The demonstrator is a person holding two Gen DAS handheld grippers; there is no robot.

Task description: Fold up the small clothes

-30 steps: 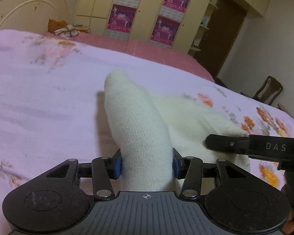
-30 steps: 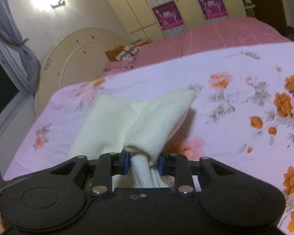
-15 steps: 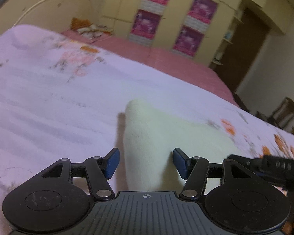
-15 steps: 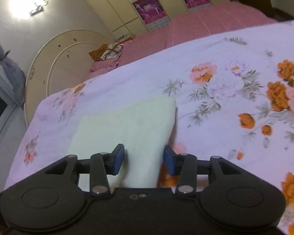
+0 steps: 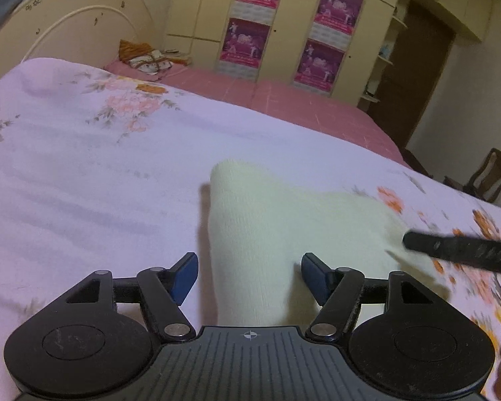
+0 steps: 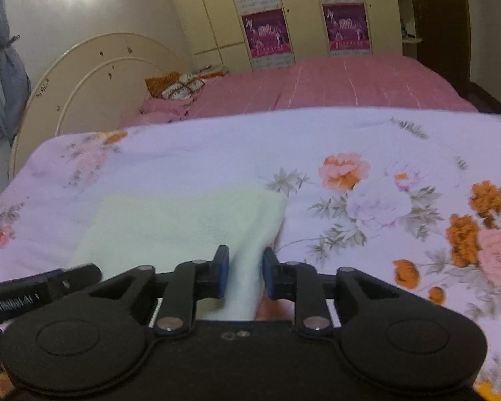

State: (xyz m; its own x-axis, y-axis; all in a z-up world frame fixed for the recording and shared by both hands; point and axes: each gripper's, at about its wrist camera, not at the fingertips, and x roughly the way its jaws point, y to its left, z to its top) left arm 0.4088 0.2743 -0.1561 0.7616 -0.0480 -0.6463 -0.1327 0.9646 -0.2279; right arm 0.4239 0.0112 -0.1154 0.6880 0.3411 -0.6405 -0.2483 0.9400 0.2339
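A pale cream knitted garment [image 5: 284, 230] lies flat and folded on the floral lilac bedspread [image 5: 83, 183]. My left gripper [image 5: 248, 275] is open, its blue pads either side of the garment's near left edge without touching it. In the right wrist view the garment [image 6: 183, 220] lies ahead, and my right gripper [image 6: 245, 275] has its pads closed in on the garment's near right corner, which runs between them. The right gripper's finger [image 5: 457, 249] shows at the right of the left wrist view.
A pink bed [image 6: 334, 90] with a patterned cushion [image 6: 180, 87] lies beyond the bedspread. A cream headboard [image 5: 66, 43] stands at the left, wardrobes with pink posters [image 5: 250, 30] behind, and a wooden chair [image 5: 491, 173] at the far right.
Both grippers let go of the raised garment about half a second ago and it now lies flat. The left stays open; the right has narrowed again on the near right corner.
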